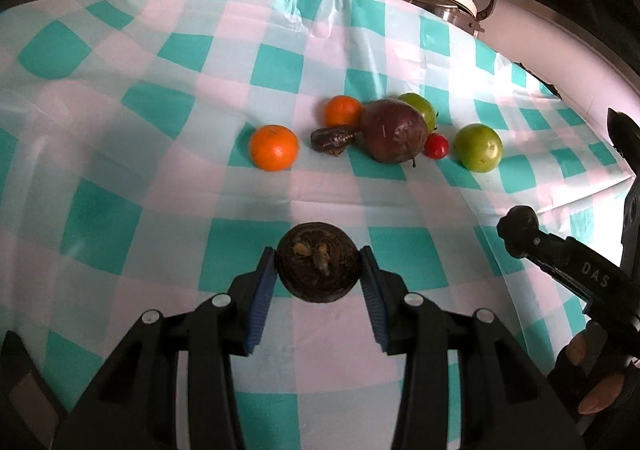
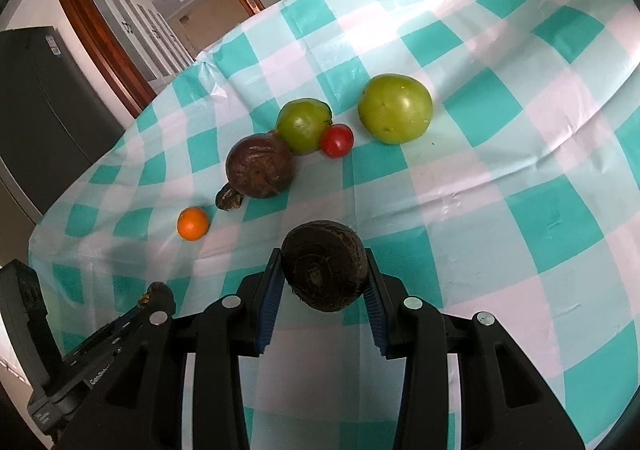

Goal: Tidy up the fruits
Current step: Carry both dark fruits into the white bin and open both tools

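Teal-and-white checked cloth [image 1: 120, 98]: covers the whole table; lightly creased.
Left gripper [image 1: 319, 270]: clenched on a dark brown round fruit [image 1: 318, 266], blue pads pressing its left and right sides; the fruit's scarred end faces the camera, above the near part of the cloth.
Right gripper [image 2: 325, 270]: clenched on a second dark brown fruit [image 2: 324, 266], ringed end toward the camera; seen from the left wrist view it enters at the right edge, a person's fingers [image 1: 588, 378] on its handle.
Fruit row, far middle of the cloth: all resting on the table, well apart from both grippers.
Near orange [image 1: 274, 147]: left end of the row, standing alone.
Far orange [image 1: 343, 111]: behind a small dark shrivelled fruit [image 1: 333, 139].
Large purple-brown fruit [image 1: 394, 131]: centre of the row, touching the shrivelled fruit.
Small red fruit [image 1: 436, 146]: just right of the purple-brown fruit.
Green fruit, far [image 1: 418, 108]: behind the purple-brown fruit, partly hidden.
Green fruit, right [image 1: 479, 147]: right end of the row, alone.
Rice cooker [image 1: 456, 2]: beyond the table's far right edge.
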Available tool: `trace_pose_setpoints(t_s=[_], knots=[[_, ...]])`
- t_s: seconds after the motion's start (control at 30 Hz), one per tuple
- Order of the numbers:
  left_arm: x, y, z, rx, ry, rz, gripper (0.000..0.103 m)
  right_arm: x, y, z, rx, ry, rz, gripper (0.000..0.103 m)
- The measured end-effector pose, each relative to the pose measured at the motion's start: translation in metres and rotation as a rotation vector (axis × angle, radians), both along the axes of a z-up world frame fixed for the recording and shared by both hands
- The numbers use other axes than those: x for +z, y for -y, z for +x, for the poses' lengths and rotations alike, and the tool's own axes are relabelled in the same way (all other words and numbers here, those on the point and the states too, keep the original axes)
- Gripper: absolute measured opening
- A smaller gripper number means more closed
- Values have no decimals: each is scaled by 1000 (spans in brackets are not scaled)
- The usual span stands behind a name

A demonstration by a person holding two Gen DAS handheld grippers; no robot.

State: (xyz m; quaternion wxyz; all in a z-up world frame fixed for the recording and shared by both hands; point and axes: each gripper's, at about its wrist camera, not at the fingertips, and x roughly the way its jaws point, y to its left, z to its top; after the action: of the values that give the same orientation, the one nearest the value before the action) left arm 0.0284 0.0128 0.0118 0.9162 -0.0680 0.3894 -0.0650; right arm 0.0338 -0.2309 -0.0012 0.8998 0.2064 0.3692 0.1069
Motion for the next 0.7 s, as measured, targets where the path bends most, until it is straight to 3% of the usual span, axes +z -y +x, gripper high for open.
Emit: trace_pose_setpoints(t_s=[0.17, 0.3, 0.4, 0.7], knots=[[6, 4, -19, 0, 25, 21, 42, 4, -4, -23, -34, -30, -24, 39], [12, 13, -68, -55, 53, 1, 42, 15, -12, -86, -31, 17, -82, 39], [17, 24, -103, -112, 78, -22, 42, 23, -6, -129, -17, 38, -82, 39], [28, 109, -183, -378, 137, 78, 42, 35, 43, -243, -52, 79, -151, 39]])
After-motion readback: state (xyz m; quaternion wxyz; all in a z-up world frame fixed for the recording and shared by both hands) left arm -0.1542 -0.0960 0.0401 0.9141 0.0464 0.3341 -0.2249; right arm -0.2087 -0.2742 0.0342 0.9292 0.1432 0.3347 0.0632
